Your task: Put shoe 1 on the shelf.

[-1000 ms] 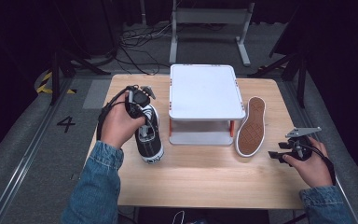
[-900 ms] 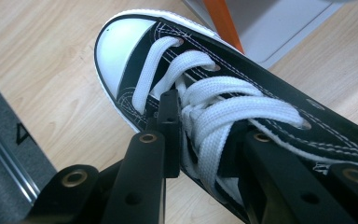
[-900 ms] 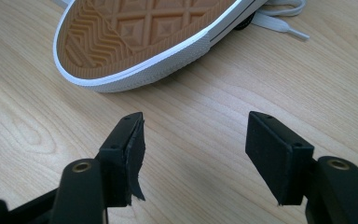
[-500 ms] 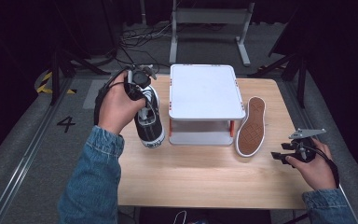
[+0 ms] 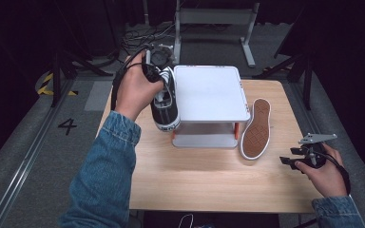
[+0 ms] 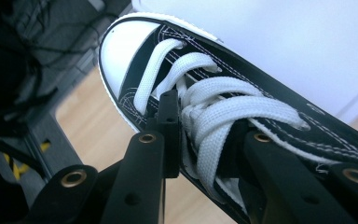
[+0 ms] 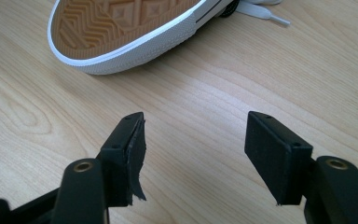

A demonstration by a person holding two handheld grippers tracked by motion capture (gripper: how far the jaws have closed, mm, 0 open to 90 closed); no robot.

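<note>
A black sneaker (image 5: 166, 108) with white laces and a white toe cap (image 6: 121, 44) hangs in the air just left of the white stand (image 5: 211, 90). My left gripper (image 5: 158, 81) is shut on it; in the left gripper view the left gripper (image 6: 209, 140) clamps across the laced upper. The matching sneaker (image 5: 255, 129) lies on its side on the table right of the stand, its tan sole (image 7: 121, 25) facing out. Near the table's right front edge my right gripper (image 5: 298, 156) hovers low over bare wood, open, and the right gripper (image 7: 196, 140) has nothing between its jaws.
The white stand has a flat top and a lower shelf (image 5: 202, 141) on orange posts. The wooden table (image 5: 204, 180) has bare room in front. A metal frame (image 5: 214, 19) and cables stand on the floor behind.
My left hand has lifted the black sneaker off the table and carried it toward the far side, beside the stand's top. The right hand has stayed in place.
</note>
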